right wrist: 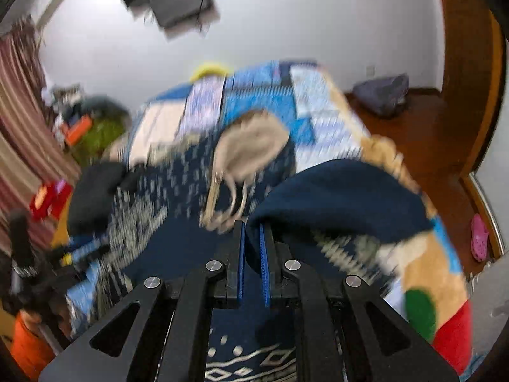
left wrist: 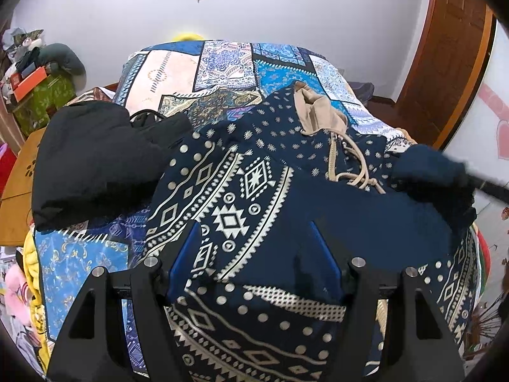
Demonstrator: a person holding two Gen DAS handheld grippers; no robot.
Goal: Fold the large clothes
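Observation:
A navy hoodie point(left wrist: 318, 197) with cream geometric print lies spread on the bed quilt point(left wrist: 222, 63), its beige hood lining point(left wrist: 318, 111) and drawstrings point(left wrist: 359, 172) toward the far end. My left gripper point(left wrist: 254, 238) is open low over the printed front, a finger on either side of a patch of cloth. My right gripper point(right wrist: 252, 229) is shut on the navy sleeve point(right wrist: 343, 197), which arches up and away to the right from between the blue pads. The lifted sleeve point(left wrist: 429, 175) also shows in the left wrist view. The right wrist view is blurred.
A black garment point(left wrist: 92, 159) lies on the bed left of the hoodie. A wooden door point(left wrist: 445, 47) stands at right, and a cluttered green box point(left wrist: 41, 102) at left. On the floor are a grey bag point(right wrist: 381, 95) and a pink slipper point(right wrist: 478, 238).

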